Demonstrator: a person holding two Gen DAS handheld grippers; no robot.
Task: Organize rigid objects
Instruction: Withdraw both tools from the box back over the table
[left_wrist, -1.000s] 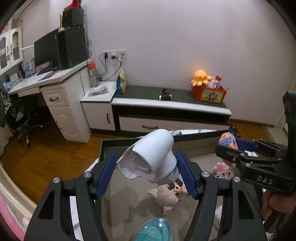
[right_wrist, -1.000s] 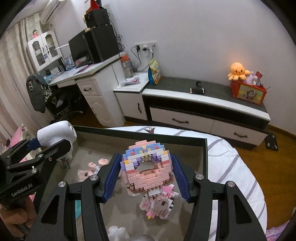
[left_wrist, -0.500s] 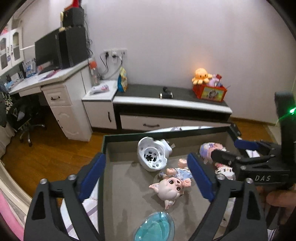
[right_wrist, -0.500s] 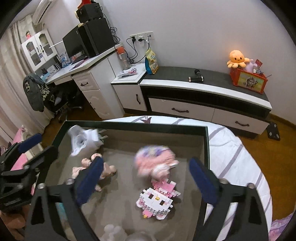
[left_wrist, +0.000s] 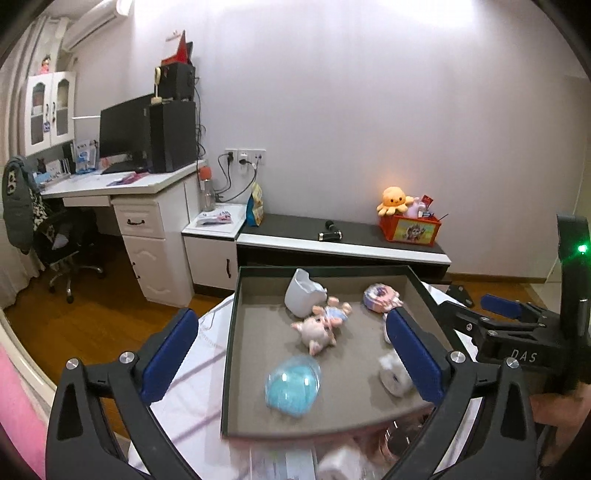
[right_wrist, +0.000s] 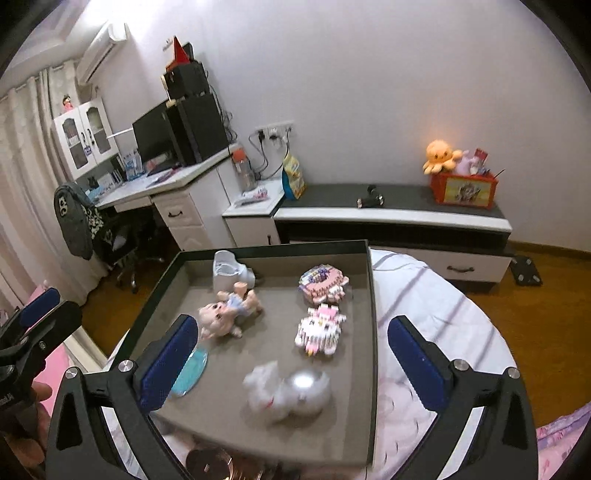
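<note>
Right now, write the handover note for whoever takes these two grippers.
Left gripper: jaws opening, nothing between them.
Right gripper: open, empty.
In the tray: white appliance in the far left corner, block donut far right, pig doll, block cat, blue capsule, blurred white toy near the front.
Done: all of these lie in the tray.
Left: blurred items outside the tray's near edge, probably next.
</note>
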